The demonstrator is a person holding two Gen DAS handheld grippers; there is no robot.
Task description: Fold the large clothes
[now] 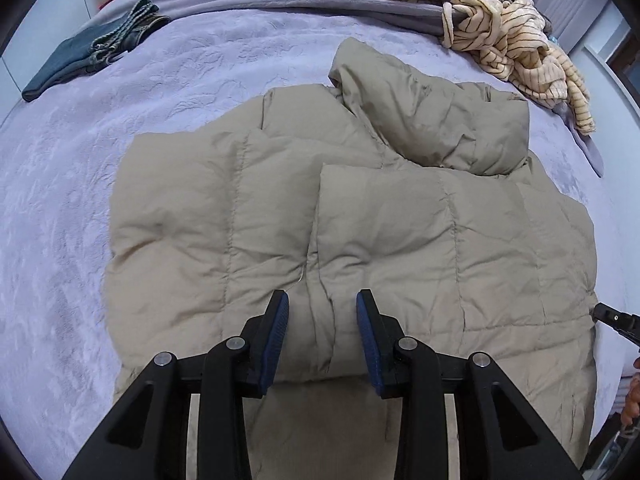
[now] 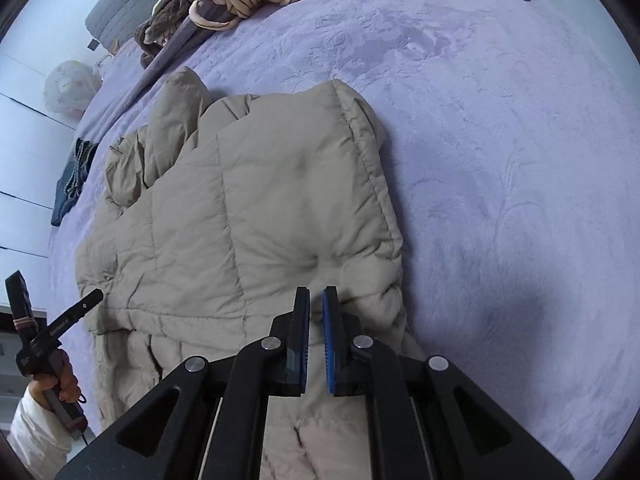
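Left wrist view: the puffy beige jacket (image 1: 352, 216) lies half-folded on the lavender bed (image 1: 80, 208), left gripper (image 1: 322, 300) spread, holding nothing. Right gripper (image 2: 316, 300) looks clenched, seemingly empty; springy padding could let the fold flop apart.

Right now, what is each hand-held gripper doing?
Left hand-held gripper: open, holding nothing, above the puffer jacket.
Right hand-held gripper: shut, nothing visibly held.

Illegible white lettering on hand-held gripper (image 2: 94, 298)
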